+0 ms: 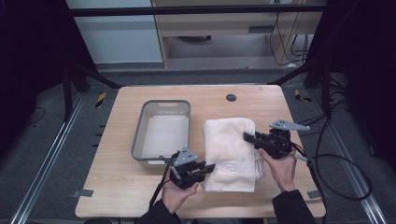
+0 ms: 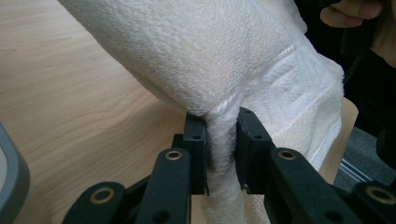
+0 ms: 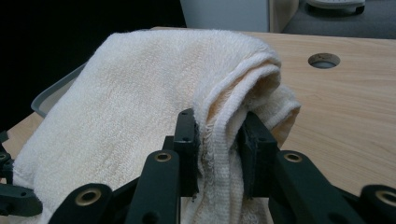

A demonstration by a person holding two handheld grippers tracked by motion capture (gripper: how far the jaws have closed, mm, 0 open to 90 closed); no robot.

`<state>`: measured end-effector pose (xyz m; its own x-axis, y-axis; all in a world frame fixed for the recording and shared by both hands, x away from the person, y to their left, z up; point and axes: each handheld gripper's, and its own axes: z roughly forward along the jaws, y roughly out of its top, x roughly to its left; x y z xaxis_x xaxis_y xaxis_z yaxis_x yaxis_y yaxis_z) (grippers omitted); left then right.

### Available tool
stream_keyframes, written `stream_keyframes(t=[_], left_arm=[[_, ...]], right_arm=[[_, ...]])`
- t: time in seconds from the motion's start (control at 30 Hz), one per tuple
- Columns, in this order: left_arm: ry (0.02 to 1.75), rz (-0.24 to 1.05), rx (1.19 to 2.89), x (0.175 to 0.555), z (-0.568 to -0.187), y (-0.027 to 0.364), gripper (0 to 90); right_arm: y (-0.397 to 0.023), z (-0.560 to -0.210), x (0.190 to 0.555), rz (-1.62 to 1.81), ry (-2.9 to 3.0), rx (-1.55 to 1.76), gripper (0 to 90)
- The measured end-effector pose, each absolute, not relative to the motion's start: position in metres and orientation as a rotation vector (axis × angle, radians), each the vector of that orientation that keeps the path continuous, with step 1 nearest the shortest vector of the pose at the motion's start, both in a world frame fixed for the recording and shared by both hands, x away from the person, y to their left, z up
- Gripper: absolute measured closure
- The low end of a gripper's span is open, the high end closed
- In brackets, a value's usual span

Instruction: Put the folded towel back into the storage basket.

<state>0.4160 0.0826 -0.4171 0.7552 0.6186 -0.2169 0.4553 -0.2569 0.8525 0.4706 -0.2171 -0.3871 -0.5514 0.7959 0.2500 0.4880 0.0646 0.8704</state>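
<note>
Pale wooden tabletop [image 1: 121, 186] under dim light: the left hand-held gripper [image 1: 209, 168], at seven o'clock, is clamped on the near left corner of a folded white towel [image 1: 231, 149]. At three o'clock the right hand-held gripper [image 1: 247, 136] pinches the towel's right edge. Long axis running twelve to six, the towel lies just right of a grey bin [image 1: 140, 135].

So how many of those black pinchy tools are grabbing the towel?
2. The left tool pinches the towel at its near left edge; the right tool pinches its right edge.
</note>
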Motion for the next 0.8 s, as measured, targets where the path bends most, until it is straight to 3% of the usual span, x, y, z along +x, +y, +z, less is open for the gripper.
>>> stream_keyframes(t=[0.8], left_arm=[[0.770, 0.269, 1.821, 0.426, -0.375, 0.085, 75.9]], right_arm=[[-0.215, -0.362, 0.474, 1.571, 1.911, 1.257, 71.6]])
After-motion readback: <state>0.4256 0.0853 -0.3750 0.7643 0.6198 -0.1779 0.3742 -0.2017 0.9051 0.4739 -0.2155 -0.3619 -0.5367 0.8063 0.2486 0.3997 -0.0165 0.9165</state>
